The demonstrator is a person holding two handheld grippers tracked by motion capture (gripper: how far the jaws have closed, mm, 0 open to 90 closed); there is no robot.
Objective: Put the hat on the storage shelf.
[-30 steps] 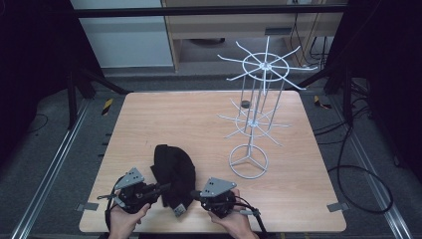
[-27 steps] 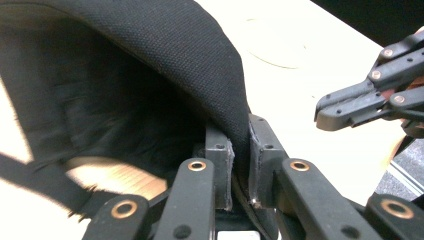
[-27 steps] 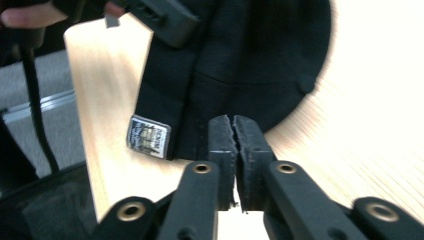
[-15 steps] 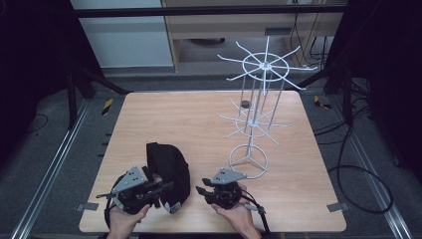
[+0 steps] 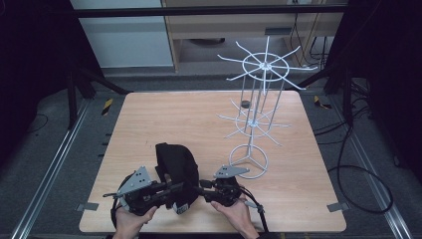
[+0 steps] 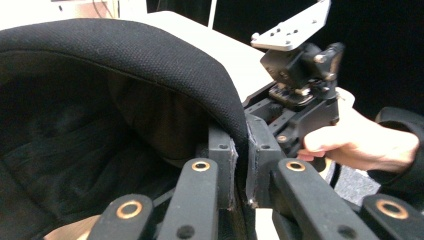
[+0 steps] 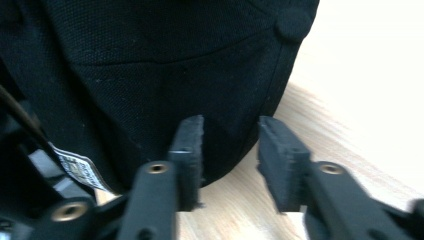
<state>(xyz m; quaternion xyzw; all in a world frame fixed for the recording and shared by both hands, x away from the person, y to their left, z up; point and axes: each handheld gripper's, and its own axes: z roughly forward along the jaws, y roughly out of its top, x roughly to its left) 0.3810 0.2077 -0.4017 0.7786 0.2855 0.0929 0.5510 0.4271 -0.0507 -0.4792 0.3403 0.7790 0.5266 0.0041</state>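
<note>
Our left fingers [image 6: 240, 165] pinch the edge of the black cap [image 5: 174, 167] near the front of the surface [image 5: 199, 119], and our right fingers [image 7: 230, 160], open and just closing, sit beside its right side.

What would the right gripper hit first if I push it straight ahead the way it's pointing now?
Probably the black cap: the right gripper has its jaws apart and empty, aimed at the cap's lower edge just ahead. Depth is unclear; the left gripper is shut on the cap.

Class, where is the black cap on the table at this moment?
In the high view the black cap sits near the table's front edge, between the left gripper and right gripper, left of the white wire rack.
</note>
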